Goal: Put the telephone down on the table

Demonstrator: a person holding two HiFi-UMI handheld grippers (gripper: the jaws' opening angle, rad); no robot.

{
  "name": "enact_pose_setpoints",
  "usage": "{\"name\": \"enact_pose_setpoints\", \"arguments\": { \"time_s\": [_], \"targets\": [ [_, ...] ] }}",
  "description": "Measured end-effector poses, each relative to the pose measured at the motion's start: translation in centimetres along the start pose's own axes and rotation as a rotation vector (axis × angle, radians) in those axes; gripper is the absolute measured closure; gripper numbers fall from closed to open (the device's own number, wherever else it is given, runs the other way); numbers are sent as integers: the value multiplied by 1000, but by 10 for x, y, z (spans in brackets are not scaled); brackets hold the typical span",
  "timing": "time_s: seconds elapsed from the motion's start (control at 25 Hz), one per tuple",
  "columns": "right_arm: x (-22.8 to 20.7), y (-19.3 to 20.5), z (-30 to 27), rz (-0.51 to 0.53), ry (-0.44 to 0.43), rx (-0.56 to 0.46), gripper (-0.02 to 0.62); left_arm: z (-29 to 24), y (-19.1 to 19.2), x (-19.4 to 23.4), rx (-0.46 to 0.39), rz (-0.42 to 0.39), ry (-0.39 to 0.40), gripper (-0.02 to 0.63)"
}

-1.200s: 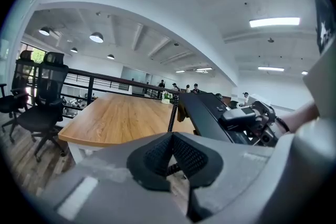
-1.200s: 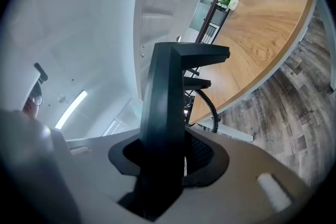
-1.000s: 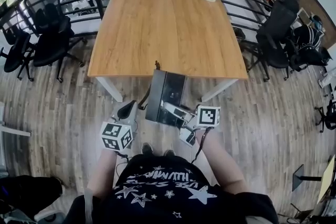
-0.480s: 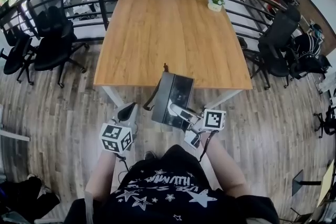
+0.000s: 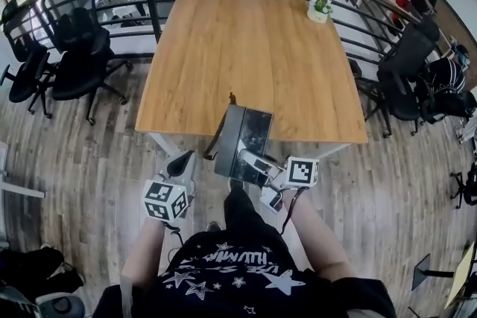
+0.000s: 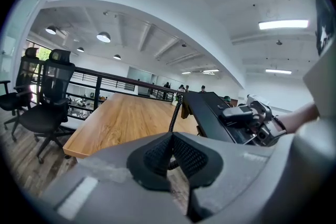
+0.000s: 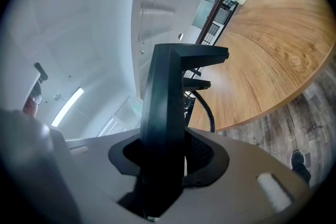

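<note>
The right gripper [image 7: 163,160] is clamped on the near edge of the black telephone [image 7: 165,113], which stands edge-on between its jaws. The head view shows the telephone held in the air at the near edge of the wooden worktop [image 5: 246,48], its far end over the wood and its near end out past the edge. A coiled cord [image 6: 173,115] hangs from the far end of the telephone, down in front of the worktop's edge. The left gripper [image 6: 170,150] is to the left of the telephone and apart from it – its jaws are pressed together with nothing between them. A small potted plant [image 5: 320,6] sits at the far right corner of the worktop, and black office chairs [image 5: 74,48] stand on the wood floor to the left.
</note>
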State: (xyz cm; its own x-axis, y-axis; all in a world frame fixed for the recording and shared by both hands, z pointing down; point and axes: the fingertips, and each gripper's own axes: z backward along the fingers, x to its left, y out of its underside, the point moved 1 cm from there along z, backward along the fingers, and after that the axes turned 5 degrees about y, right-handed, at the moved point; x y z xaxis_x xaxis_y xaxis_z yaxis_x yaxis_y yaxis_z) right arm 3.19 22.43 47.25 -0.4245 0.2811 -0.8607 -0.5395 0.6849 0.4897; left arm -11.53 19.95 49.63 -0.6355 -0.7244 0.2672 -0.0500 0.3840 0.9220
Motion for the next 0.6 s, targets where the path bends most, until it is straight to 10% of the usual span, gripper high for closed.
{"name": "enact_pose_setpoints", "arguments": {
  "time_s": [0.6],
  "targets": [
    [-77,-135,-58,-19,-27,83,434,-129,-63,63,-9,18,-96,603]
  ]
}}
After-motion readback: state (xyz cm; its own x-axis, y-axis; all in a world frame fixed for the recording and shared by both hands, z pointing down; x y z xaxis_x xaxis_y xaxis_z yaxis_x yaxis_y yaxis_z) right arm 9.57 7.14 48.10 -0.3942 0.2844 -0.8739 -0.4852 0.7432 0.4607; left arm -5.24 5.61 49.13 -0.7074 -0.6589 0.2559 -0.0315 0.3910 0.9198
